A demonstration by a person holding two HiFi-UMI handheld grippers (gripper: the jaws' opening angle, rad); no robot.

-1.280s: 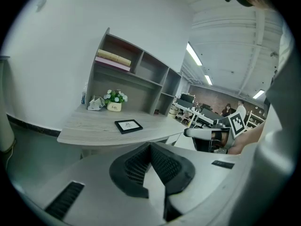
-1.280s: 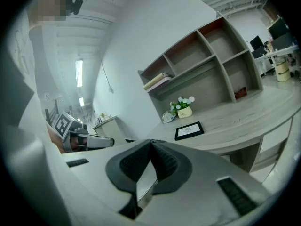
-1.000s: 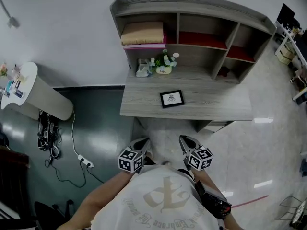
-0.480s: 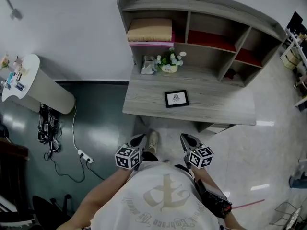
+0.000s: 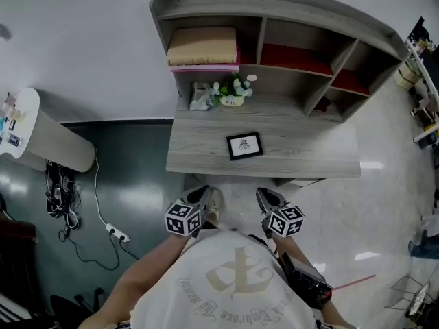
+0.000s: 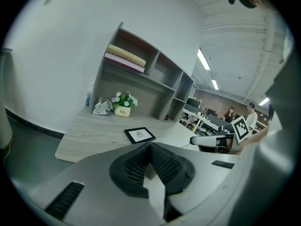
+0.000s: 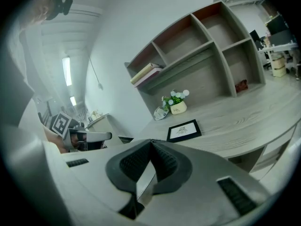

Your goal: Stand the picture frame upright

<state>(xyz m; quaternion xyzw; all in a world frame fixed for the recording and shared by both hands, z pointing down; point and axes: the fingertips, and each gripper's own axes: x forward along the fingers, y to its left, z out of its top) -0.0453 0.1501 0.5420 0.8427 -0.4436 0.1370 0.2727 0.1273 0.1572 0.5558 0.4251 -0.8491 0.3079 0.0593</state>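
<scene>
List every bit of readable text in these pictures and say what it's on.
"Life": on the flower pot, barely legible.
Picture frame: its print is too small to read.
Person's shirt: curved lettering, too blurred to read.

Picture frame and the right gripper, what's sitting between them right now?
Nothing: in the head view only bare desk and a strip of floor separate the picture frame from the shut right gripper.

A grey wood-grain desk [image 5: 199, 151] with an open-compartment hutch [image 5: 274, 5] stands against a white wall [image 5: 82, 53], dark green floor [image 5: 137, 184] left, glossy pale tiles [image 5: 384, 211] right, a rounded white counter [image 5: 48, 134] nearby
</scene>
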